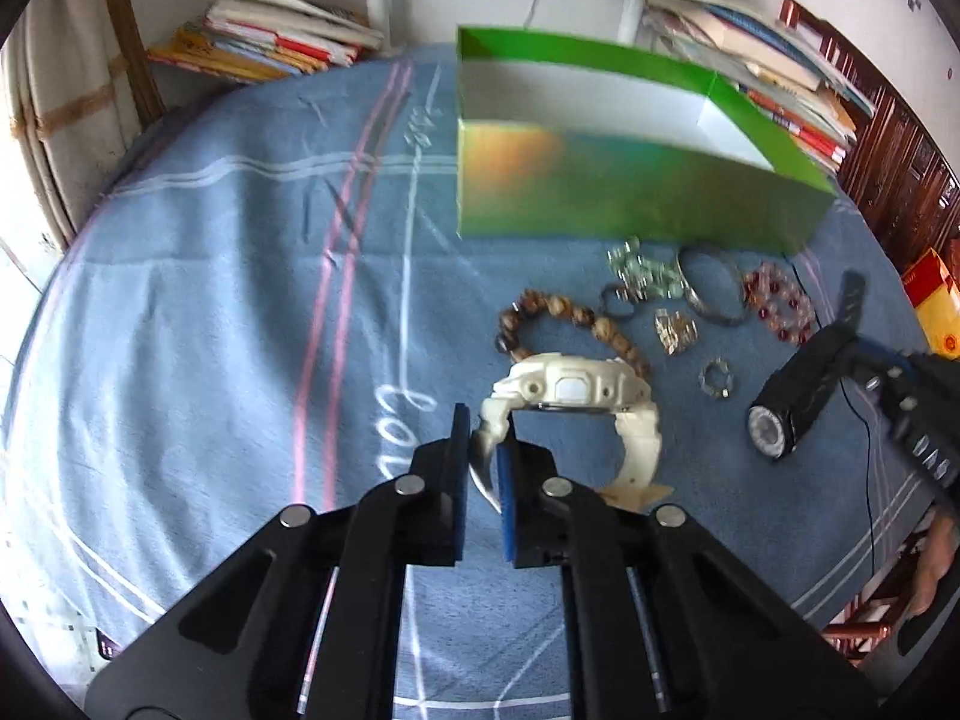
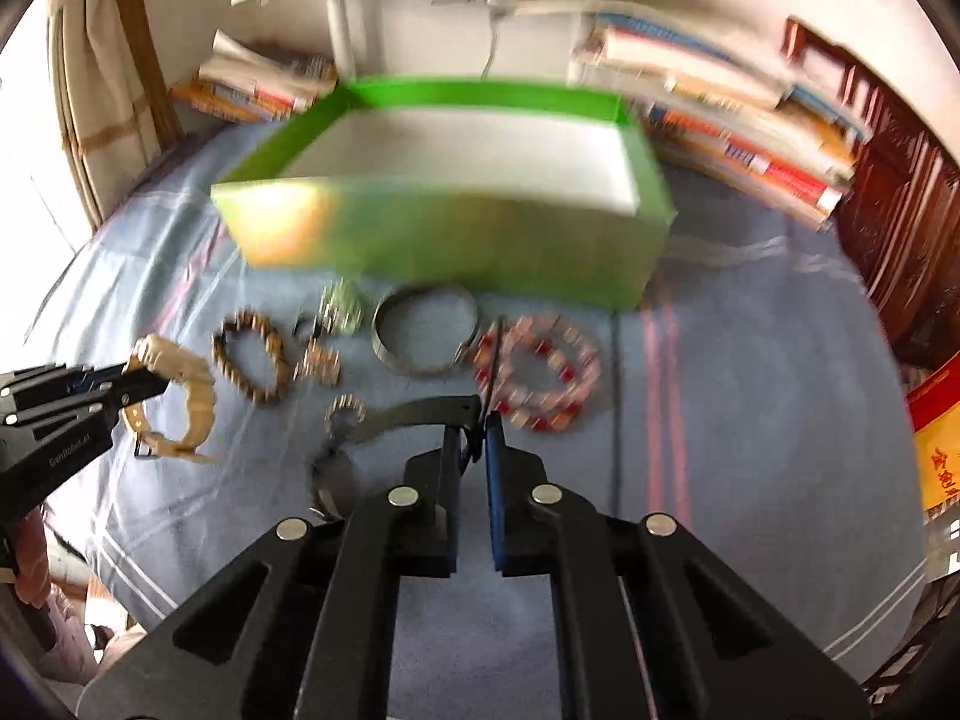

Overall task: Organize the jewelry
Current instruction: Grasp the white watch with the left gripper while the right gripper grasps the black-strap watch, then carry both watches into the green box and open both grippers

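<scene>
Left tongs (image 1: 483, 450) clamp white watch (image 1: 570, 387), right tongs (image 2: 474, 438) black watch (image 2: 414, 414), beside bracelets (image 2: 540, 372) before green box (image 2: 456, 228)

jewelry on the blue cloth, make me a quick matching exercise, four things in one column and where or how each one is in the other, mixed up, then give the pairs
Things:
1. white watch
2. black watch
3. green box
4. red bead bracelet

Place or state:
A. open at the top, standing behind the jewelry
B. strap pinched in the left tool
C. lying flat on the cloth in front of the box, held by nothing
D. strap pinched in the right tool

Pairs: 1-B, 2-D, 3-A, 4-C
</scene>
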Available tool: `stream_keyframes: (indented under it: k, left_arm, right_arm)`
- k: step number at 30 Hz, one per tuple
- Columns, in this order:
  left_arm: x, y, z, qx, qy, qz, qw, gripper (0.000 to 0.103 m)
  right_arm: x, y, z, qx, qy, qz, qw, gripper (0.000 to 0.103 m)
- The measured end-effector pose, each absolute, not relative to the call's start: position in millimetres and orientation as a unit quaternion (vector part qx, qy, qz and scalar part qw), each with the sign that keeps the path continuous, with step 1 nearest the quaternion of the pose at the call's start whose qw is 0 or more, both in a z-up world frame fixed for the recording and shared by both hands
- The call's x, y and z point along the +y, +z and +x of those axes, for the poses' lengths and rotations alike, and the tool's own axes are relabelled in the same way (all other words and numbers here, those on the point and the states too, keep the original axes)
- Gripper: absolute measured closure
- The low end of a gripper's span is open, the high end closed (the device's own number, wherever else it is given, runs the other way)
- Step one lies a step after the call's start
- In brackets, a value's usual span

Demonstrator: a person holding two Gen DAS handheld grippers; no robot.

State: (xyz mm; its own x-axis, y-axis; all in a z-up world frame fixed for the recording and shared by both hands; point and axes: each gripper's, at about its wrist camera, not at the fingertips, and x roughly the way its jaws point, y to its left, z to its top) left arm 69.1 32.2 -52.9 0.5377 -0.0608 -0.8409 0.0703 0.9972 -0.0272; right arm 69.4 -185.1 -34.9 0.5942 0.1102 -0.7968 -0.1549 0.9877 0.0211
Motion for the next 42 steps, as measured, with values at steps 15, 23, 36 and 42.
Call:
stream_keyframes:
  k: [15, 23, 36, 42]
  left_arm:
    - [35, -39, 69, 0.461, -0.044, -0.001, 0.886, 0.094]
    - [33, -4, 85, 0.421, -0.050, -0.003, 0.906, 0.094]
    - [3, 30, 192, 0.391, -0.048, 0.007, 0.919, 0.094]
    - [-6, -8, 234, 0.437, -0.057, -0.002, 0.898, 0.094]
  right_arm:
    - [-178, -16, 72, 0.411, 0.078, -0.025, 0.908, 0.100]
    - [-181, 42, 84, 0.339, 0.084, -0.018, 0.937, 0.100]
    - [-175, 50, 173, 0.346, 0.066, -0.006, 0.936, 0.100]
    - [-173, -4, 213, 0.396, 0.025, -0.010, 0.918, 0.100]
